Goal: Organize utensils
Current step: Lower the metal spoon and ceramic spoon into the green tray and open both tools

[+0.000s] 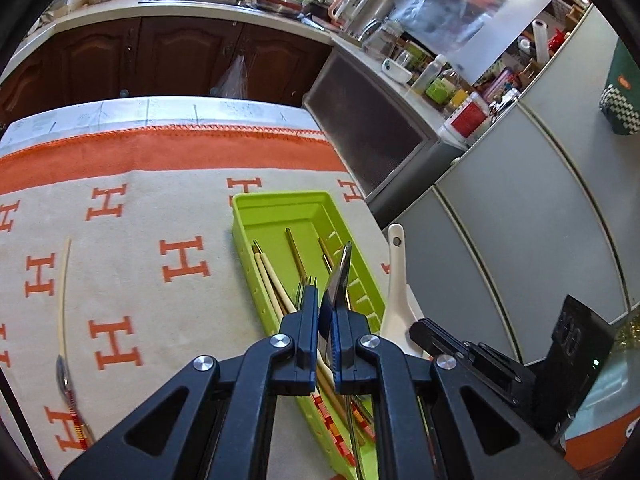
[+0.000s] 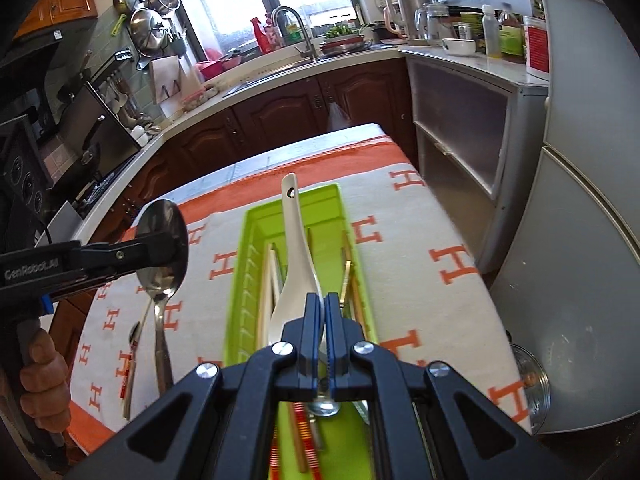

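Green tray point(image 2: 240, 280), frame centre: chopsticks point(image 1: 272, 284), fork point(image 1: 306, 286) inside. Right gripper point(image 2: 323, 304) clamps white spoon point(image 2: 294, 248); left gripper point(image 1: 326, 304) clamps steel spoon point(image 2: 164, 248).

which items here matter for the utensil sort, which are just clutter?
Job: green plastic tray; white ceramic spoon in right tool; steel spoon in left tool; striped-handled spoon on cloth.
Clutter: steel kettle; hanging pots.
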Motion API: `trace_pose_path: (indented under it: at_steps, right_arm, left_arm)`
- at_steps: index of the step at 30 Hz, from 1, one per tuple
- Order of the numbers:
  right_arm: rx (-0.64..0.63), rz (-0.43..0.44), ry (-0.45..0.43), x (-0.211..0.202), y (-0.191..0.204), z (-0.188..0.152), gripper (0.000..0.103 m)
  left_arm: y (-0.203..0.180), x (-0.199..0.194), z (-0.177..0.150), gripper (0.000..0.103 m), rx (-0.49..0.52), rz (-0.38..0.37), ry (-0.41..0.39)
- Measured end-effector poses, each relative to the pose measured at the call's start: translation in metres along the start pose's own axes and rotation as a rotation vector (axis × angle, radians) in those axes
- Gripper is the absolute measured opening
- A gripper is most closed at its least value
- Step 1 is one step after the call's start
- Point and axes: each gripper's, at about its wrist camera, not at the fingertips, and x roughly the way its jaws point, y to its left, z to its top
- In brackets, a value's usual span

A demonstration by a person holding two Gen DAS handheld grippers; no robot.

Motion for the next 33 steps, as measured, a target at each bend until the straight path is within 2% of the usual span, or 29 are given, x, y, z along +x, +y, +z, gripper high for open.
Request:
trace_pose_path:
  at_steps: [7,14,21,24,29,33]
  right_arm:
    - [-0.017,-0.008,0.030,0.013,-0.006,0.001,0.002]
    - [-0.042,-0.024,0.075,0.040,-0.001,0.021,0.002]
    - [-0.103,-0.064,0.134,0.068,0.009,0.037,0.002]
    - [-0.108,-0.072,0.161,0.081,0.010,0.043,0.002]
    - [-0.113,-0.081,0.200,0.096,0.013,0.049,0.004]
    - [-0.079,-0.067,0.212,0.100,0.011,0.055,0.005]
  left_arm:
    - [-0.007,0.038,0.001,0.003,0.013,0.060,0.051]
    - [-0.004,0.060,0.001,0.003,0.019,0.094,0.082]
    - [0.002,0.069,0.007,0.004,0.022,0.127,0.050]
    - [0.006,0.069,0.010,0.009,0.012,0.131,0.048]
    - [0.015,0.055,0.009,0.027,-0.007,0.135,0.031]
    - [0.020,0.036,0.006,0.033,0.000,0.158,0.024]
